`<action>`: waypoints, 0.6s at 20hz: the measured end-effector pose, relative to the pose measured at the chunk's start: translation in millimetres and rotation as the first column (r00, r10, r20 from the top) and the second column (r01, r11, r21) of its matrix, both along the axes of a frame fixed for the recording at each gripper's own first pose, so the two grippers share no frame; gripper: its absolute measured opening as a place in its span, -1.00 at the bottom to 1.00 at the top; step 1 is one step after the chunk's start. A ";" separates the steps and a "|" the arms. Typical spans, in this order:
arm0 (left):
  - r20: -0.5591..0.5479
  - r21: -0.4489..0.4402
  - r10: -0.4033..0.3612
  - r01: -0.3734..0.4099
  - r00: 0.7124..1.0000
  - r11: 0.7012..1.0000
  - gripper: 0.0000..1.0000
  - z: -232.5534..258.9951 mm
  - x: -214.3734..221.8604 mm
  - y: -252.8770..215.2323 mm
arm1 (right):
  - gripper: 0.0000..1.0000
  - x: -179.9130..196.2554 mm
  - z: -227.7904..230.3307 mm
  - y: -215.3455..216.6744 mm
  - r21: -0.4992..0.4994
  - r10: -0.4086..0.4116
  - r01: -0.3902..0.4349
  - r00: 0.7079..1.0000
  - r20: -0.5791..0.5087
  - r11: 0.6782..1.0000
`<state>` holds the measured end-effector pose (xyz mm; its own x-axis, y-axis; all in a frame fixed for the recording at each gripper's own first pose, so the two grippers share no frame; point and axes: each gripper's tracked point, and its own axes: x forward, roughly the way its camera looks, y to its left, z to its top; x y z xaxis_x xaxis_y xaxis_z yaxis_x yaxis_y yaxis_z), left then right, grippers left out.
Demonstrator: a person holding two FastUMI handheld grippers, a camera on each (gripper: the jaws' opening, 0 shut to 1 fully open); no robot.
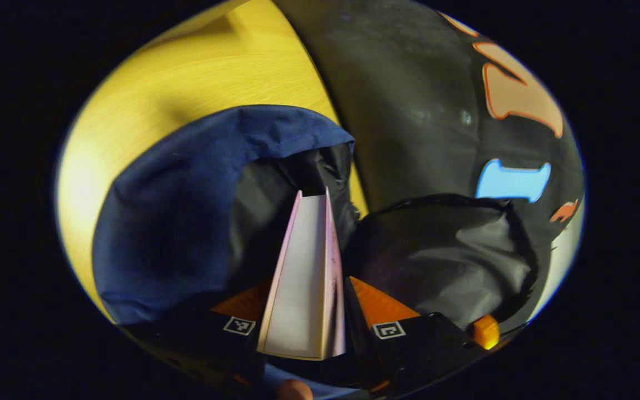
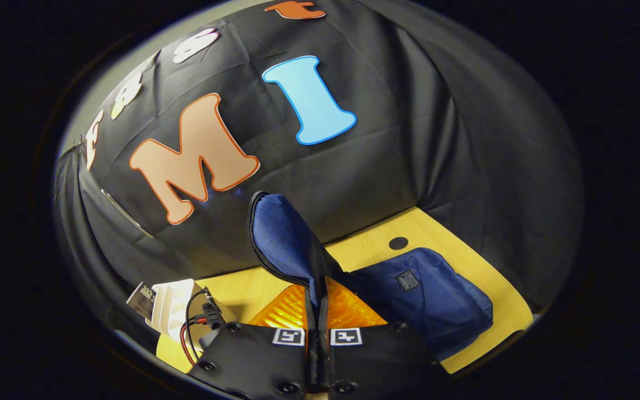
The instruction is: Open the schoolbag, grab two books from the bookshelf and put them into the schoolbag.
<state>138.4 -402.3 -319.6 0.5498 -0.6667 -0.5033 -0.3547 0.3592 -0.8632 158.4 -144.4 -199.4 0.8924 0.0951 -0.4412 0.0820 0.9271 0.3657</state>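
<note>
My left gripper (image 1: 310, 294) is shut on a book (image 1: 304, 261) with a pink cover and white page edges. The book points into the open mouth of the blue schoolbag (image 1: 170, 222), down against its black lining (image 1: 259, 205). The bag's lifted flap shows its black inner side (image 1: 453, 250) to the right of the book. In the right gripper view, my right gripper (image 2: 318, 291) is shut on the edge of that blue flap (image 2: 281, 233) and holds it upright. The schoolbag's body (image 2: 436, 300) lies to the right on the table.
The yellow wooden table (image 1: 186, 72) carries the bag, with the booth's black cloth wall (image 2: 436, 139) close behind. A white rack (image 2: 173, 305) with a book (image 2: 141, 300) in it stands at the left, beside red and black wires (image 2: 192, 316). A round hole (image 2: 398, 243) sits in the tabletop.
</note>
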 end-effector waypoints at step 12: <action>0.173 0.564 -0.319 0.172 0.932 0.808 0.85 27.9 2.1 62.1 | -0.93 1.5 -2.3 6.2 -0.008 0.021 -0.021 1.000 -0.015 1.000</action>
<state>140.5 -340.3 -291.7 0.5585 -0.4641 -0.6875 0.0070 0.8314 -0.5556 159.9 -138.2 -201.7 0.8834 0.1096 -0.4557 0.0684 0.9318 0.3566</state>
